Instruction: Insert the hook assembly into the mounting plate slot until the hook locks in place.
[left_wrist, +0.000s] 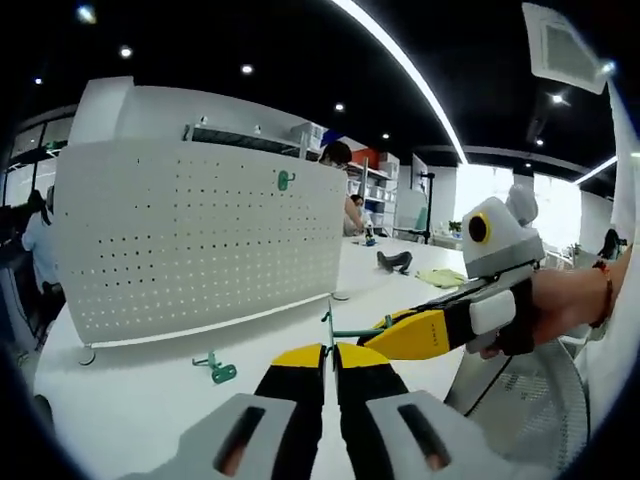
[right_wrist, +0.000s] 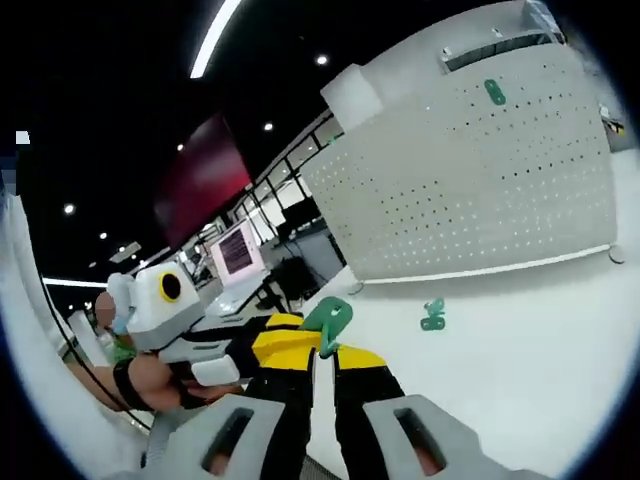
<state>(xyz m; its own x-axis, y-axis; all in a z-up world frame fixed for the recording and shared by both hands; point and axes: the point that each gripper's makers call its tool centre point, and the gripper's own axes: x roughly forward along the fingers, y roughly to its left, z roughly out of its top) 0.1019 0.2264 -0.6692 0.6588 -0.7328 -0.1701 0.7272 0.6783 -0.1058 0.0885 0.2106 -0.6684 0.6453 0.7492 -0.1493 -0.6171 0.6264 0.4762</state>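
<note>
In the left gripper view, a white perforated mounting plate (left_wrist: 195, 240) is standing upright on the white desk (left_wrist: 130, 400), ahead and to the left of the left tongs (left_wrist: 330, 352). One green hook (left_wrist: 285, 180) is already hanging high on that plate, up near its right end. A second green hook (left_wrist: 216, 368) is lying loose on the desk, between the plate's lower edge and the left tongs, a little left of their tips. The left tongs are pressing their yellow tips together on the thin stem of a green hook assembly (left_wrist: 331, 325), which is rising just above them. From the right, the right tongs (left_wrist: 392, 326) are reaching in, held by a person's hand (left_wrist: 560, 305), their yellow tips meeting the same green piece beside the left tips.

In the right gripper view, the left tongs (right_wrist: 268, 340) are entering from the left with their white housing, lying just beside the right tongs (right_wrist: 326, 352). The right tongs are closing on the hook assembly (right_wrist: 329, 322), whose green loop is sticking up just above their yellow tips. Further right, the loose hook (right_wrist: 433, 315) is resting on the desk (right_wrist: 520, 370), well ahead of the tips, and the mounting plate (right_wrist: 470, 190) is standing beyond it with its hung hook (right_wrist: 494, 92) near the top edge.
</note>
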